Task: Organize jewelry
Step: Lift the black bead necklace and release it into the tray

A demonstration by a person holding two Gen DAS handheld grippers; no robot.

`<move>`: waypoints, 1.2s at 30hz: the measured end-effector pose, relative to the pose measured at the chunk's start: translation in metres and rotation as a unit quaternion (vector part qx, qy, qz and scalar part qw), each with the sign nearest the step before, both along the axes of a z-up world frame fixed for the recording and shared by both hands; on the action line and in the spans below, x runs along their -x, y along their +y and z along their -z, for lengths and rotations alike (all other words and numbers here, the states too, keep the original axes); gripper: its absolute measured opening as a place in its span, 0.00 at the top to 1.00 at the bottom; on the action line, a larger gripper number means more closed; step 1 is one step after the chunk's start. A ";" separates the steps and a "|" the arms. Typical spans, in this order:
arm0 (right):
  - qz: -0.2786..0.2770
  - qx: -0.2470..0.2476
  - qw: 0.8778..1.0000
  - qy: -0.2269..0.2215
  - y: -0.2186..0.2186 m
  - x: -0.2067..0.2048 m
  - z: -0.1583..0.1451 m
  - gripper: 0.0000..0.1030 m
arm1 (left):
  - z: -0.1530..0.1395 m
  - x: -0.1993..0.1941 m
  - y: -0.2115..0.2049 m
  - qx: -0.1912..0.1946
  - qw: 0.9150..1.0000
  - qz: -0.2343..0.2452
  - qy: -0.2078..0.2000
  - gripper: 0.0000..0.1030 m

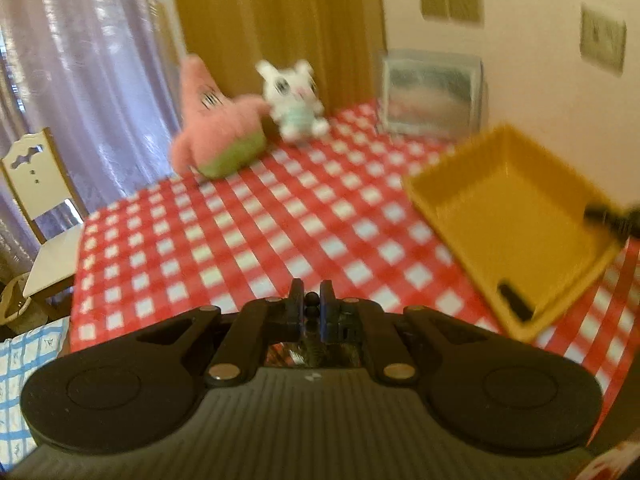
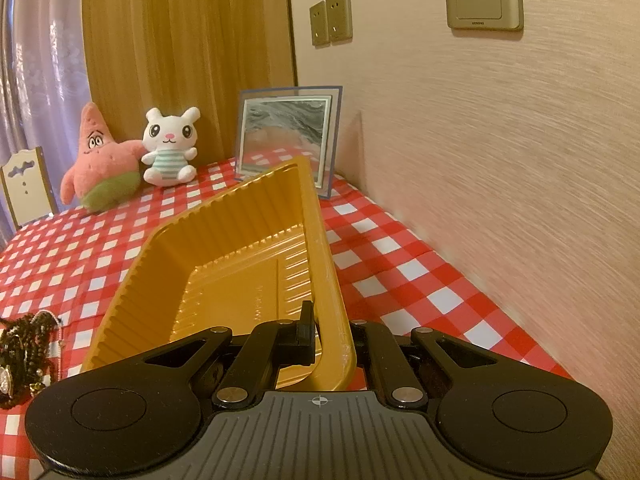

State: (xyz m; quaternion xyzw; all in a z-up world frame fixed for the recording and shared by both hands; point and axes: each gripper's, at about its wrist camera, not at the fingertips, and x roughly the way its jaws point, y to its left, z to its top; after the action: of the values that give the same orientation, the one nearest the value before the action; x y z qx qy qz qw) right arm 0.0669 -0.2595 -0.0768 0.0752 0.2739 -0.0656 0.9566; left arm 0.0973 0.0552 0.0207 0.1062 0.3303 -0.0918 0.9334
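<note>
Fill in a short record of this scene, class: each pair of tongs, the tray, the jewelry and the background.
left tongs: shut on a dark beaded strand
right tongs: shut on the rim of the yellow tray
tray: tilted, nothing visible inside
jewelry pile: on the checkered tablecloth, left of the tray
background: pink plush, white plush, picture frame

2 plush toys (image 2: pixel 132 152), framed picture (image 2: pixel 286 136) on checkered tablecloth (image 2: pixel 400 264)
</note>
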 end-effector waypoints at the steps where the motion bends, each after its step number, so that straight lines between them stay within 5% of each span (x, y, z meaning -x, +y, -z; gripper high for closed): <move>1: 0.000 0.000 1.000 0.000 0.000 0.000 0.000 0.95 | -0.012 0.001 0.005 0.008 1.000 -0.003 -0.011 0.93; 13: -0.004 -0.003 1.000 -0.004 0.001 0.001 -0.001 0.95 | -0.130 0.002 0.024 0.044 0.992 -0.005 -0.117 0.93; 28: -0.009 -0.003 1.000 -0.003 0.003 0.001 0.000 0.95 | -0.215 -0.004 0.002 0.082 0.980 0.045 -0.177 0.93; 36: -0.015 -0.005 1.000 -0.002 0.007 -0.001 0.001 0.95 | -0.253 -0.006 -0.024 0.117 0.966 0.094 -0.212 0.93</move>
State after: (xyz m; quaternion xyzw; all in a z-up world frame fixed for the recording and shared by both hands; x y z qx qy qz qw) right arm 0.0679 -0.2527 -0.0778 0.0760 0.2733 -0.0499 0.9576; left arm 0.1036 0.0313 0.2741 0.0443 0.1003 -0.1926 0.9751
